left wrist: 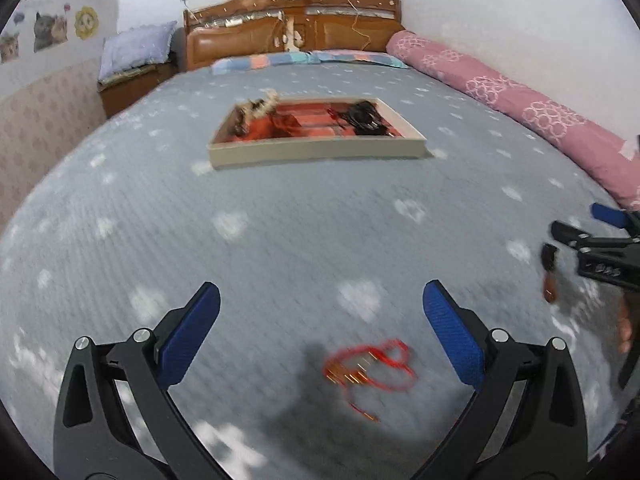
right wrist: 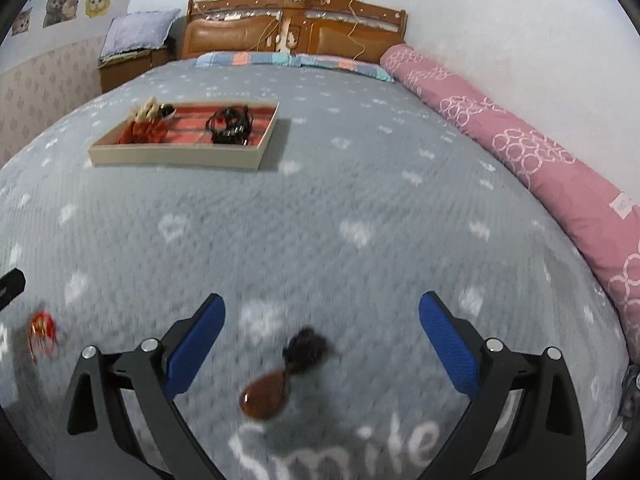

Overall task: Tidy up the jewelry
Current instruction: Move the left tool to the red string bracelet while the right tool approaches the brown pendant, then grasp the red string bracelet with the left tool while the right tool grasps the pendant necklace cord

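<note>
While the tray (left wrist: 316,148) sits well ahead on the bedspread (left wrist: 280,220), nothing blocks us. Our left gripper (left wrist: 320,308) gapes wide and empty over the red bracelet (left wrist: 370,366); our right gripper (right wrist: 322,320), equally wide, straddles the brown pendant (right wrist: 266,396).

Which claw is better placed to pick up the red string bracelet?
Left. The red string bracelet lies between the open left claw, while the right claw frames the brown pendant.

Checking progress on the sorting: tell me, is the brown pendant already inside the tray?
No, the brown pendant lies on the grey bedspread between the open right gripper fingers, far from the tray.
</note>
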`<state>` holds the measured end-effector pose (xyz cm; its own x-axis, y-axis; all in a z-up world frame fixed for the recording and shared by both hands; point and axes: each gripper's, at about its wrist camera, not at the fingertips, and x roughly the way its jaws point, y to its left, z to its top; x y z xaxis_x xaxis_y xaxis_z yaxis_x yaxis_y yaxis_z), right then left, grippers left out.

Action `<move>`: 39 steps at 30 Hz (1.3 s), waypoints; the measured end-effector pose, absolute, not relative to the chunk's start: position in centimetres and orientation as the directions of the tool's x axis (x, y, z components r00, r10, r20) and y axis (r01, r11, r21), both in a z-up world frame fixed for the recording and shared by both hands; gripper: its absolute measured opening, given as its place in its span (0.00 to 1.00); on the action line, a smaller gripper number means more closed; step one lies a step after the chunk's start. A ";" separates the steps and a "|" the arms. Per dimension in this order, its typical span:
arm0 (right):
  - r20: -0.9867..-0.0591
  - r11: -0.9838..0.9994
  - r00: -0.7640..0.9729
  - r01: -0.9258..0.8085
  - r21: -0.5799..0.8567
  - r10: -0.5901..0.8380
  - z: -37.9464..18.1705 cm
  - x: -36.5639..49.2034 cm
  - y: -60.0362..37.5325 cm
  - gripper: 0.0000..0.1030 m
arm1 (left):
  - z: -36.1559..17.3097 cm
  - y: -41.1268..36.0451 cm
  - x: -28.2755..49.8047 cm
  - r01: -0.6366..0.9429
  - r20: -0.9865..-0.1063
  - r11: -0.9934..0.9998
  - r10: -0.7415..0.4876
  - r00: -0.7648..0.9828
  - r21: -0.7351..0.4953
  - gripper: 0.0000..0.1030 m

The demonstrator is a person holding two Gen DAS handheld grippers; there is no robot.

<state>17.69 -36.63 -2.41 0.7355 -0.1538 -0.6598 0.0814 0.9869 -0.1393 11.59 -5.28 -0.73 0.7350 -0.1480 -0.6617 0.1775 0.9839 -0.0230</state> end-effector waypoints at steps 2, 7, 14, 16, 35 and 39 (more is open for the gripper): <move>-0.669 0.986 0.726 0.081 -0.146 -0.159 -3.3 17.4 -36.6 0.93 | -1.6 -5.2 11.0 0.167 -0.674 0.984 -0.162 0.721 -0.057 0.95; -0.699 0.992 0.705 0.084 -0.092 -0.125 -5.1 17.0 -37.3 0.93 | -4.0 -5.0 10.9 0.131 -0.725 0.985 -0.169 0.668 -0.109 0.95; -0.717 0.993 0.688 0.093 -0.068 -0.114 -6.3 17.5 -37.6 0.92 | -5.1 -5.5 10.9 0.124 -0.738 0.989 -0.147 0.658 -0.086 0.95; -0.721 0.994 0.684 0.091 -0.068 -0.112 -6.5 17.8 -37.5 0.91 | -5.2 -6.0 10.8 0.139 -0.739 0.988 -0.144 0.659 -0.069 0.95; -0.745 0.998 0.666 0.057 0.000 -0.038 -6.9 18.7 -37.1 0.33 | -5.7 -6.2 11.5 0.178 -0.751 0.978 -0.195 0.631 -0.104 0.64; -0.743 0.997 0.669 0.078 0.028 -0.031 -6.9 18.6 -37.5 0.24 | -5.7 -6.2 11.6 0.187 -0.751 0.976 -0.208 0.626 -0.115 0.55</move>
